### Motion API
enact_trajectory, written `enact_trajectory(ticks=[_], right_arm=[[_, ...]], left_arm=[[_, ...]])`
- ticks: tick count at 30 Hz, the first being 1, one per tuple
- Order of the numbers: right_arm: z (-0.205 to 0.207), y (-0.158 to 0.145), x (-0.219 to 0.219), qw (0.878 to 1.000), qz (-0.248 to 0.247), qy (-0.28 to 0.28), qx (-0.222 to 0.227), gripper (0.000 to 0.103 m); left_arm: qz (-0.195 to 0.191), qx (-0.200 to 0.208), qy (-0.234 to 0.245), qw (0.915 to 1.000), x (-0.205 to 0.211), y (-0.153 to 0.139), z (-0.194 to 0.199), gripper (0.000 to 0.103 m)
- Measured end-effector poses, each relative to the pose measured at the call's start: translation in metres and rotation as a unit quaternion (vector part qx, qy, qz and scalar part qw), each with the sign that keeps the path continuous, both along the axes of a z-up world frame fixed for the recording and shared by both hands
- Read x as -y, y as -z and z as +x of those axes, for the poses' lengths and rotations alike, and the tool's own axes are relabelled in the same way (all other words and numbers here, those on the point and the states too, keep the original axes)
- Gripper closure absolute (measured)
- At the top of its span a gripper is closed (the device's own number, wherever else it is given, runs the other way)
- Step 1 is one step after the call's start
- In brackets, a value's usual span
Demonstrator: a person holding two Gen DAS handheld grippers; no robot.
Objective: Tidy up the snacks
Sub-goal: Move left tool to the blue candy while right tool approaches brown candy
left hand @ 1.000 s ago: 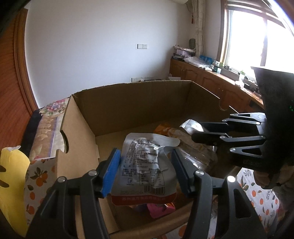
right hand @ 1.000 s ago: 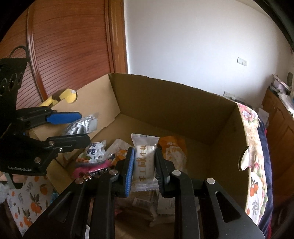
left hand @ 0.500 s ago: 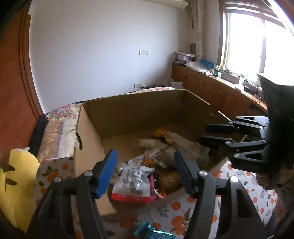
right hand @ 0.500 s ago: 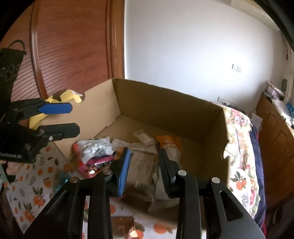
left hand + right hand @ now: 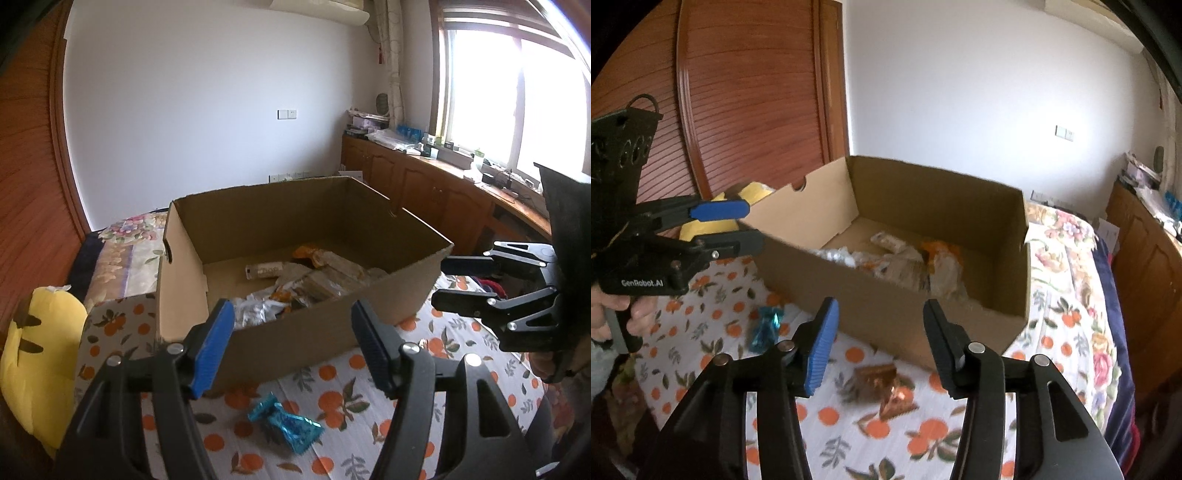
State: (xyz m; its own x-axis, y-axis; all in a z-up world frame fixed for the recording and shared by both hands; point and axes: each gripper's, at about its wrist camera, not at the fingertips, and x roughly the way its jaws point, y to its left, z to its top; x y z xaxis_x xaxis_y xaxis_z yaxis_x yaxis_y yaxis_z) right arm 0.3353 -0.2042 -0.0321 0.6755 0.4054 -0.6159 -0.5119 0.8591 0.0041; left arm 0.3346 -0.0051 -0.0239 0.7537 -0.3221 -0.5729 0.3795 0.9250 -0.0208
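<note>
Left wrist view: left gripper [image 5: 291, 345] jaws apart, nothing between them, hanging short of the near wall of the cardboard box [image 5: 332, 321]. Right gripper [image 5: 877, 341] jaws have just been opening, also empty, likewise outside the box. Both drops look done; the snack packets [image 5: 314, 284] sit piled loose on the box floor, mostly toward the near-right corner.

Two snacks are not yet boxed, both on the orange-print bed cover [image 5: 701, 325] in front of the box: a blue foil packet [image 5: 286, 421] just below the left jaws, and a copper foil packet [image 5: 886, 387] just below the right jaws.

Step in hand, my read: between picks, lining up on the leftovers. Next move calls for each gripper to tip down onto its own packet, jaws straddling the crinkled foil, close, lift clear of the box wall. Soft cover means pinch the foil, not the fabric.
</note>
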Motion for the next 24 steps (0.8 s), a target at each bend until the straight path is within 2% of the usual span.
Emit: enact_trajectory(ticks=[9, 12, 19, 24], right_arm=[[-0.014, 0.025, 0.002, 1.000, -0.005, -0.001, -0.025, 0.054], [-0.015, 0.037, 0.001, 0.999, -0.007, -0.003, -0.036, 0.054], [-0.009, 0.070, 0.001, 0.998, -0.016, 0.001, -0.065, 0.054], [0.000, 0.087, 0.003, 0.996, -0.022, 0.007, -0.080, 0.054]], left_arm=[[0.013, -0.002, -0.006, 0.9999, 0.001, 0.016, -0.026, 0.036], [0.018, -0.010, -0.009, 0.9997, 0.000, 0.030, -0.033, 0.036], [0.007, -0.060, -0.025, 0.9978, -0.005, 0.074, -0.035, 0.036], [0.002, -0.078, -0.038, 0.9962, -0.005, 0.088, -0.032, 0.036]])
